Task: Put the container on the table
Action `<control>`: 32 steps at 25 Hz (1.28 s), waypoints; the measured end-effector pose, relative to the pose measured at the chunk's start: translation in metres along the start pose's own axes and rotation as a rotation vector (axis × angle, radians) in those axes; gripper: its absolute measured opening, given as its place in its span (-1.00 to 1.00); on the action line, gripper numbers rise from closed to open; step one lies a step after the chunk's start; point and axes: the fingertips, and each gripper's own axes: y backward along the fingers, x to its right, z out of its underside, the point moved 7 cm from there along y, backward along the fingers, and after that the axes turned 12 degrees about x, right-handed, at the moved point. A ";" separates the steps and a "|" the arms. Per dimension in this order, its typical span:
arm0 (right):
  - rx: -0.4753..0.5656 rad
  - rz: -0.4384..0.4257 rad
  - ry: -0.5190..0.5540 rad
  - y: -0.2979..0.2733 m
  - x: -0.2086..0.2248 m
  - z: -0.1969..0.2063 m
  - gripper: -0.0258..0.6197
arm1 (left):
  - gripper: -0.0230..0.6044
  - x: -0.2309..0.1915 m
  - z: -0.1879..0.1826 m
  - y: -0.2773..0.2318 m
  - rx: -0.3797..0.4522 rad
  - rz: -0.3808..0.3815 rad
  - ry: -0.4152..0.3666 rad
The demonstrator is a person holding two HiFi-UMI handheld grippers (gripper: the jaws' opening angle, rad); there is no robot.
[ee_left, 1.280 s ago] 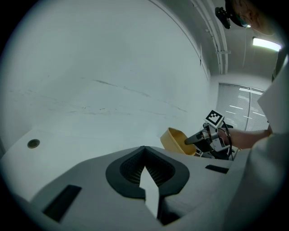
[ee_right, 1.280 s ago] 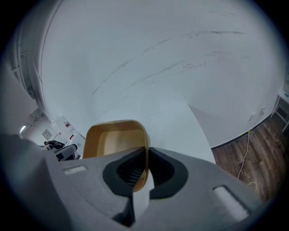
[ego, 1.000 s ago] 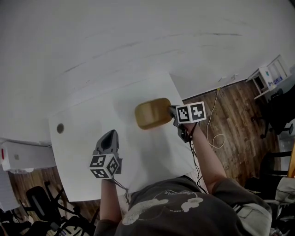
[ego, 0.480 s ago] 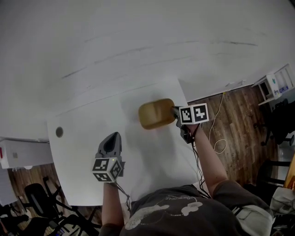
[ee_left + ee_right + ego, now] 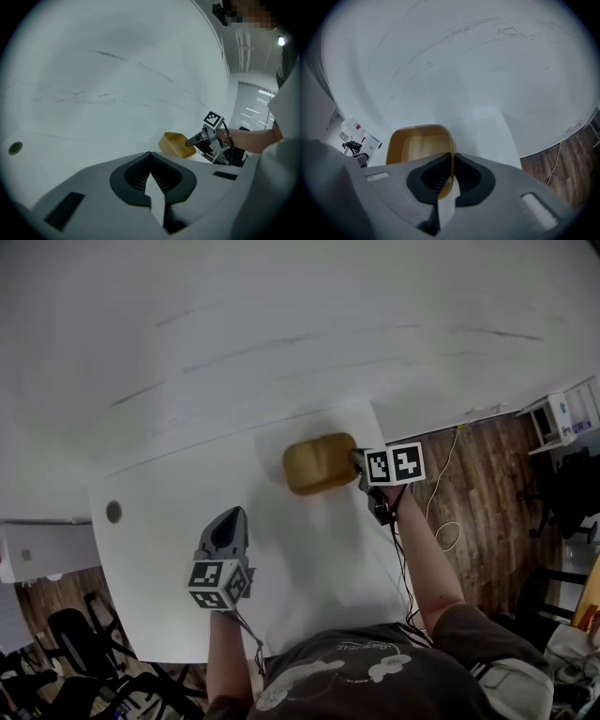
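Observation:
A yellow-brown rounded container [image 5: 319, 463] hangs over the far right part of the white table [image 5: 159, 549]. My right gripper [image 5: 359, 465] is shut on its right rim. In the right gripper view the container [image 5: 419, 145] shows open and empty, its rim pinched between the jaws of that gripper [image 5: 451, 171]. My left gripper [image 5: 225, 526] hovers over the table's middle, shut on nothing. From the left gripper view the container [image 5: 176, 144] appears ahead to the right, beyond the shut jaws of the left gripper [image 5: 150, 171].
A small round hole [image 5: 113, 512] sits near the table's left edge. Beyond the table rises a white wall. To the right lie wooden floor with a cable [image 5: 441, 521] and a white shelf unit [image 5: 567, 413]. Chairs stand at bottom left.
The right gripper and the container have shifted slightly right and toward the far edge of the table. The left gripper has stayed about where it was.

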 end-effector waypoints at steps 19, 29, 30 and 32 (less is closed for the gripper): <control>-0.068 0.048 -0.013 -0.035 0.024 -0.023 -0.88 | -0.94 -0.007 0.017 -0.035 -0.057 0.032 0.008; -0.076 0.071 -0.029 -0.039 0.025 -0.021 -0.87 | -0.94 -0.009 0.021 -0.038 -0.063 0.039 0.019; -0.076 0.070 -0.025 -0.039 0.024 -0.021 -0.87 | -0.94 -0.008 0.021 -0.037 -0.063 0.040 0.019; -0.077 0.064 -0.017 -0.041 0.023 -0.021 -0.85 | -0.94 -0.008 0.021 -0.035 -0.063 0.039 0.020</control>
